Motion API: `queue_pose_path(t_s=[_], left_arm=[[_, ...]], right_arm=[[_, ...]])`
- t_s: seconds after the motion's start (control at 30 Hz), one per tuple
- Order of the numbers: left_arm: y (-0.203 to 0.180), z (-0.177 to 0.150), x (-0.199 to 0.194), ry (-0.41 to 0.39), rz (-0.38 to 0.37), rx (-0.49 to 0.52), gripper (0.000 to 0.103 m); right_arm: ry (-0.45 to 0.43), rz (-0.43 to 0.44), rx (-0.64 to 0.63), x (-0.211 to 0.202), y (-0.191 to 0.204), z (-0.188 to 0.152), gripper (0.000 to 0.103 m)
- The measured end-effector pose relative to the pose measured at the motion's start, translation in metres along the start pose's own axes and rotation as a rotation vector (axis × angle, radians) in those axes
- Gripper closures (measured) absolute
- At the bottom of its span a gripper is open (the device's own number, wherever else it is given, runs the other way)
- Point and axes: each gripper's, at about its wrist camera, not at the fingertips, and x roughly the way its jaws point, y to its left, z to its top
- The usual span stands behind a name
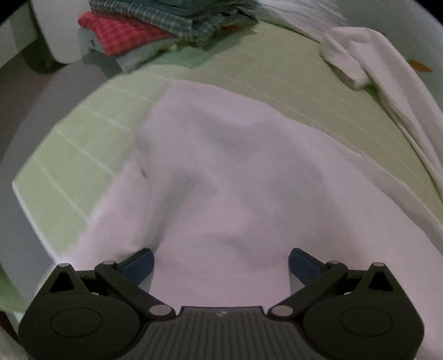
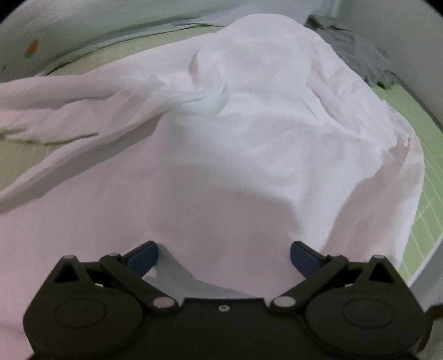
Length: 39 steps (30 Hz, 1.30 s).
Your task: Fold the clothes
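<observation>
Spreading between both fingers pairs (wide apart): white garment.

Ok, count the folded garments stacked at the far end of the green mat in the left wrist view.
2 clearly: a red checked folded cloth at the bottom left and a green-and-white checked folded cloth on top. A teal layer above, cut by the frame, may be a third.

Green gridded cutting mat covers table; grey floor upper left of frame; pale wall along top.
</observation>
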Motion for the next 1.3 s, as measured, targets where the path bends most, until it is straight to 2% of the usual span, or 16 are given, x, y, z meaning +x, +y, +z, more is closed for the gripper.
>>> queue_pose_path(t_s=[0.17,0.27,0.33,0.43,0.5,0.63,0.77,1.0,1.13,1.3], left_arm=[[0.025,0.026,0.008,-0.026,-0.032,-0.062,0.0],[0.015,0.033,0.018,-0.06,0.051,0.005,0.0],[0.015,0.038,0.019,-0.078,0.063,0.009,0.0],[0.019,0.047,0.019,-0.054,0.063,-0.033,0.0],[0.021,0.052,0.018,-0.039,0.063,-0.061,0.0],[0.019,0.053,-0.001,-0.068,0.053,-0.109,0.0],[0.0,0.058,-0.018,-0.092,-0.017,-0.135,0.0],[-0.049,0.08,-0.029,-0.107,-0.179,-0.155,0.0],[-0.075,0.106,-0.027,-0.118,-0.236,-0.138,0.0],[-0.1,0.149,-0.009,-0.091,-0.304,-0.158,0.001]], right_arm=[[0.011,-0.018,0.094,0.007,0.022,0.011,0.0],[0.023,-0.001,0.084,0.009,0.038,0.018,0.0],[0.027,0.016,0.068,0.009,0.047,0.022,0.0],[0.016,0.057,0.026,0.004,0.054,0.025,0.0],[0.003,0.078,0.015,0.002,0.051,0.031,0.0],[-0.042,0.093,0.006,0.0,0.036,0.05,0.0],[-0.096,0.126,0.043,-0.004,0.022,0.075,0.0],[-0.113,0.249,0.204,0.025,0.004,0.111,0.0],[-0.127,0.335,0.325,0.048,-0.004,0.123,0.0],[-0.163,0.388,0.478,0.066,-0.01,0.124,0.0]])
